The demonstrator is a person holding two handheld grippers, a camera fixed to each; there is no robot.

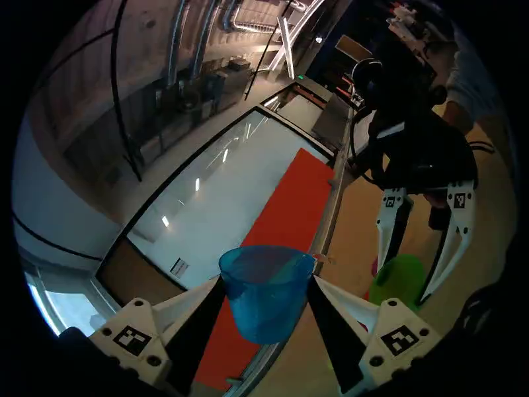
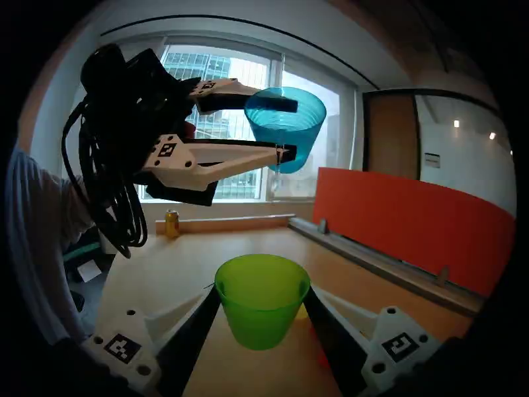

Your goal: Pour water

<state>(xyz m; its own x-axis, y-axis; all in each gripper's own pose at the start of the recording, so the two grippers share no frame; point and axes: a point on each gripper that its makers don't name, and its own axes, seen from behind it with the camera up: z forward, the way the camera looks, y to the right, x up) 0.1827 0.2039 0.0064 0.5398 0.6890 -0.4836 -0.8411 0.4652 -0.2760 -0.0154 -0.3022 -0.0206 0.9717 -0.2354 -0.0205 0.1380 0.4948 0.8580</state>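
In the left gripper view my left gripper [image 1: 267, 291] is shut on a translucent blue cup [image 1: 266, 291], which it holds tilted in the air. The right gripper view shows that blue cup [image 2: 285, 129] high up, tipped sideways with its mouth toward the camera, clamped by the left gripper [image 2: 281, 126]. My right gripper [image 2: 261, 304] is shut on a green cup [image 2: 262, 299], upright just above the wooden table [image 2: 178, 264]. The green cup [image 1: 397, 279] also shows at the right of the left gripper view, between the right gripper's white fingers [image 1: 390, 228]. I cannot make out any water.
An orange divider panel [image 2: 410, 221] with a metal rail [image 2: 370, 258] runs along the table's right side. A small yellow can [image 2: 172, 223] stands at the table's far edge by the window. A person's sleeve [image 2: 36, 225] and black cables [image 2: 112, 198] hang at left.
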